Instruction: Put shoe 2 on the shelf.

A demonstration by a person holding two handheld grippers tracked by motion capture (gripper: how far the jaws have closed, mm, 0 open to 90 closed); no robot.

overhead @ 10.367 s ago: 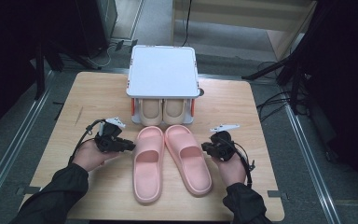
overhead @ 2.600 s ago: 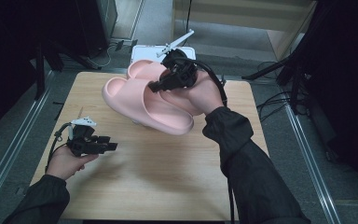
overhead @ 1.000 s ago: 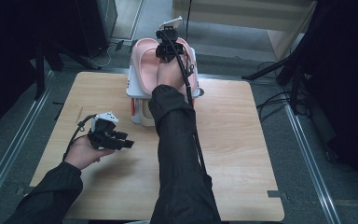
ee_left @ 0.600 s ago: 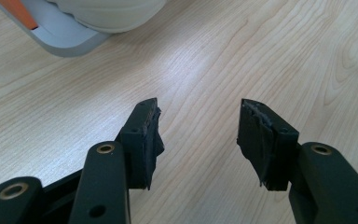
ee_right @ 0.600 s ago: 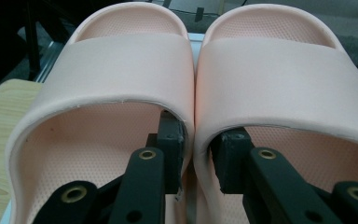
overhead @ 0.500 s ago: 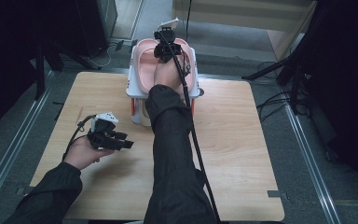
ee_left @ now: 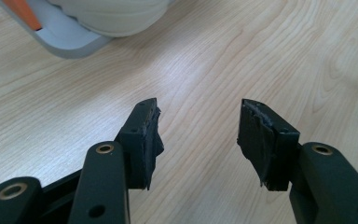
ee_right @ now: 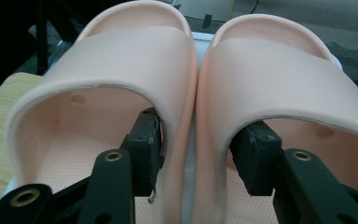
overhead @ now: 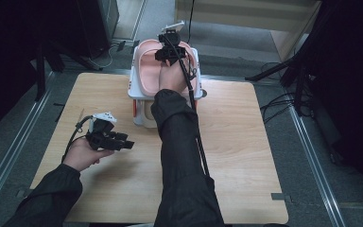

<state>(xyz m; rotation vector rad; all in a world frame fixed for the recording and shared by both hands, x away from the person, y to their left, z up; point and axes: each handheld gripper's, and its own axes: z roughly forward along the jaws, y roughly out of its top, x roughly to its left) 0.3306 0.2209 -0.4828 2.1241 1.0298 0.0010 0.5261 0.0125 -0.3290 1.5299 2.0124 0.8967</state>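
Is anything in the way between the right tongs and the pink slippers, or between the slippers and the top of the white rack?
Nothing visible. The right tongs already have one jaw inside each of the pink slippers, against their adjoining inner walls. From the high view, the pair sits on top of the white rack, with nothing between them.

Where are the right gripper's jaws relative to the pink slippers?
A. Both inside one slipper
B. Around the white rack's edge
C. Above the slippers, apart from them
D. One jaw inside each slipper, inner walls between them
D: in the right gripper view, the right gripper has one jaw under each strap of the pink slippers, spanning their adjoining inner walls.
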